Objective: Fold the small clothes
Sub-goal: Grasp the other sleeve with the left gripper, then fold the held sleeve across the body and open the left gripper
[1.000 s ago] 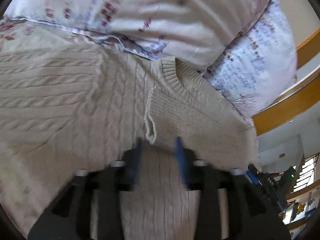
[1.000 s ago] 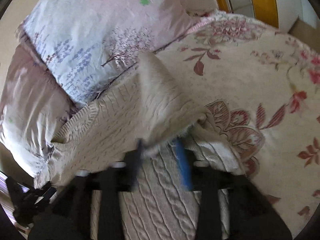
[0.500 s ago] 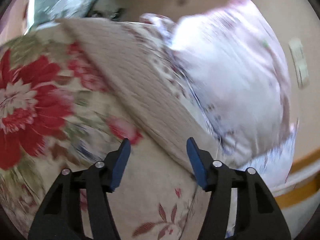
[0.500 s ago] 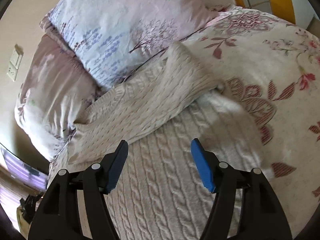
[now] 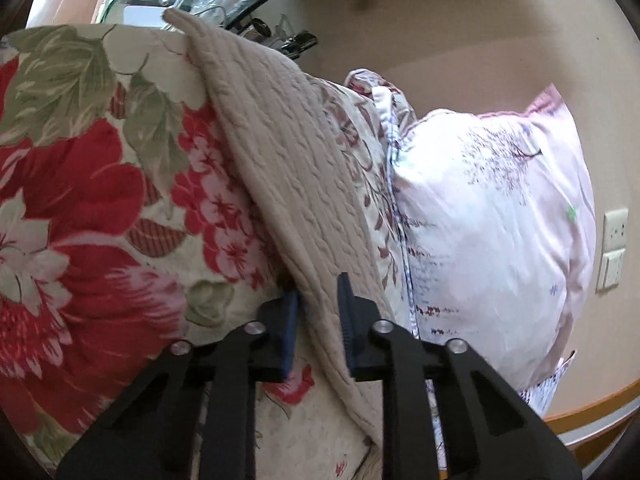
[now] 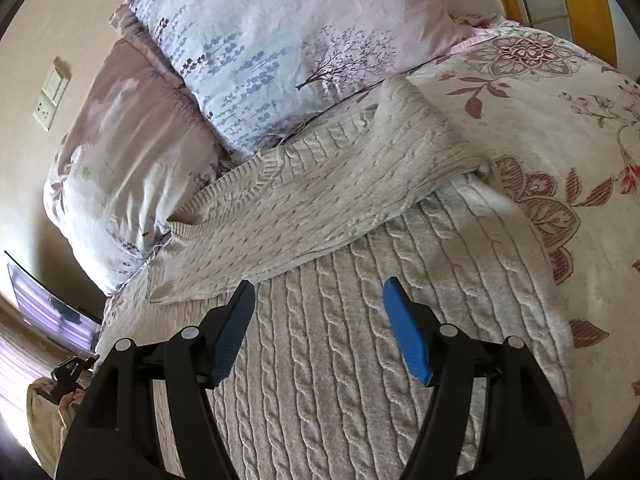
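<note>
Cream cable-knit wool covers the bed — the sweater (image 6: 360,360) lies flat on the floral bedspread (image 6: 560,128), one sleeve (image 6: 320,208) folded diagonally across its body, its top edge near the pillows (image 6: 280,40). Above the knit body, the right gripper (image 6: 320,320) hovers with jaws spread wide, holding nothing. The left gripper (image 5: 318,320) has its jaws pinching a beige strip of the sweater's fabric (image 5: 288,184) — that strip runs up over the red-flowered spread (image 5: 80,208), beside a pale pillow (image 5: 500,232).

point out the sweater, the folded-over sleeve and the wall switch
sweater (image 6: 360,360), right wrist view, cable-knit body
folded-over sleeve (image 6: 312,216), right wrist view, middle of the sleeve
wall switch (image 5: 612,248), left wrist view, plate face
</note>
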`<control>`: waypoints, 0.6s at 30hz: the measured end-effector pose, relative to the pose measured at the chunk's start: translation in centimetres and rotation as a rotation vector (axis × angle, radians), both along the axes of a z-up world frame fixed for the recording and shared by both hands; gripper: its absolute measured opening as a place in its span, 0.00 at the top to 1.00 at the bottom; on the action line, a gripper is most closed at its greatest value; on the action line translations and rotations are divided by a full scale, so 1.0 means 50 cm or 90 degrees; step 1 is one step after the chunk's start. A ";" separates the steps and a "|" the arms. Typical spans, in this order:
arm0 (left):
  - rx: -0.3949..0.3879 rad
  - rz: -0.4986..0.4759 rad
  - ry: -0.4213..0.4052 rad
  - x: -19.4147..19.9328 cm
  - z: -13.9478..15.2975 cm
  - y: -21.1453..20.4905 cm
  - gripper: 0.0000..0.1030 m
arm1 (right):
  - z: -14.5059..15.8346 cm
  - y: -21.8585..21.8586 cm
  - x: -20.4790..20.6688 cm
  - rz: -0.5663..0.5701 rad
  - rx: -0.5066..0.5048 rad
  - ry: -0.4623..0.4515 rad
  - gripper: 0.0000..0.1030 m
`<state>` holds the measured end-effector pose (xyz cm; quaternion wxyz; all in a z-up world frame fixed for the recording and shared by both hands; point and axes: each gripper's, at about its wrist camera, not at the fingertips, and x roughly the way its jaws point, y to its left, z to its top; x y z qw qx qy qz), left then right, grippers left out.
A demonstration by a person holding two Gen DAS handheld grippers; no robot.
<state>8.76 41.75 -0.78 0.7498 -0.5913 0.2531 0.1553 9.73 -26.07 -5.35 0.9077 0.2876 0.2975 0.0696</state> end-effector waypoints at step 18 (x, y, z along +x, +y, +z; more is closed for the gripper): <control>0.144 -0.199 -0.153 0.097 0.211 -0.226 0.95 | 0.029 0.008 -0.024 0.021 -0.044 -0.065 0.34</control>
